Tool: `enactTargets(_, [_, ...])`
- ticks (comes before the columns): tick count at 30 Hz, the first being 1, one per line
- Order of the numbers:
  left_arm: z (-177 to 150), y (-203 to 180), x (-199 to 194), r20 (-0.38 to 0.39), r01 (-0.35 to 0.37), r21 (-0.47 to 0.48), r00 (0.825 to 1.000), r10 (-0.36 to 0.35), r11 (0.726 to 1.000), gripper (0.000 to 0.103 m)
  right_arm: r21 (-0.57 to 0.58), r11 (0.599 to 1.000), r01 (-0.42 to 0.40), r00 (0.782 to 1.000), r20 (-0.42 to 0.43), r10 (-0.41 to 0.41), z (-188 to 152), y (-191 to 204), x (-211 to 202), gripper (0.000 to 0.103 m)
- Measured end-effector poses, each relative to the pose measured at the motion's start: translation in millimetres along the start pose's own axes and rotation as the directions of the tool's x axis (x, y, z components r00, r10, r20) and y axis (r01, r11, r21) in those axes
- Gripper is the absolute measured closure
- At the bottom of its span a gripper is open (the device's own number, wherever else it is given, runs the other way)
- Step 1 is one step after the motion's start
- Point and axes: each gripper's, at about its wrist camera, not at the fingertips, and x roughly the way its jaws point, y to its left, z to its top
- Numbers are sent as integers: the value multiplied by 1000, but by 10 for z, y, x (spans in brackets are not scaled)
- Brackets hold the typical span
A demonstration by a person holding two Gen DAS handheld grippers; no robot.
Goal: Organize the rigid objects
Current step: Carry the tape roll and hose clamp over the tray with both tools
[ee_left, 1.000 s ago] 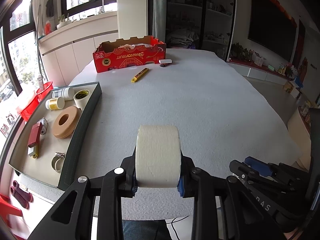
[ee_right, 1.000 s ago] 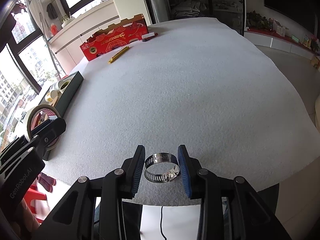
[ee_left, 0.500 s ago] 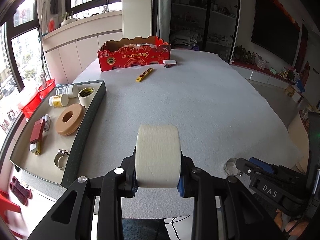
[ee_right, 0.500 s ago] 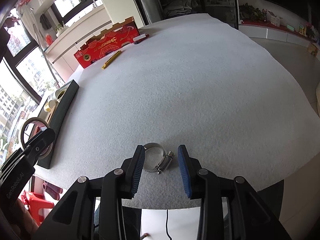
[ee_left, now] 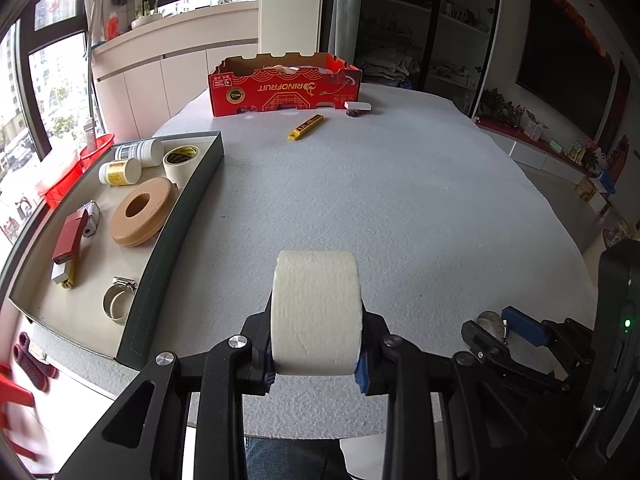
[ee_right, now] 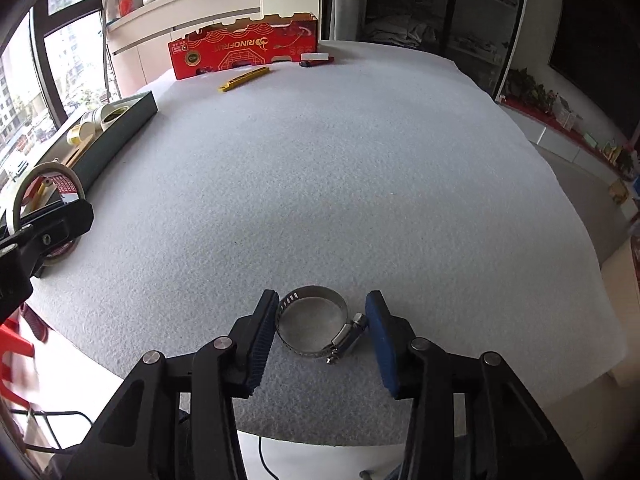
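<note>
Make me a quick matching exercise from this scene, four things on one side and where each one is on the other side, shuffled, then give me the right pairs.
Things:
1. white tape roll
2. loose hose clamp
3. tan ring
4. yellow utility knife

Places:
A. in the tray
B. on the table just in front of the red cardboard box
C. gripped between the left gripper's pads
D. lying on the table between the right gripper's open fingers

Pairs: 1-C, 2-D, 3-A, 4-B
</note>
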Motion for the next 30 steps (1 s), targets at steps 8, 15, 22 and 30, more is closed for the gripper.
enactTargets(8, [-5, 20, -10, 3, 1, -4, 1000, -1, 1000, 71, 12, 1000, -18, 999, 45, 17, 68, -19, -162, 57])
enactTargets(15, [-1, 40, -18, 3, 3, -10, 1000, -3, 1000, 71, -4, 999, -31, 998, 46, 32, 114, 51, -204, 57])
enactTargets(22, [60, 232, -117, 36, -7, -57, 999, 9, 998, 71, -63, 991, -117, 990, 78, 122, 386, 338, -349, 57])
enactTargets(30, [198, 823, -306, 74, -85, -157, 992, 98, 984, 71, -194, 953, -231, 962, 99, 253, 789, 970, -493, 57])
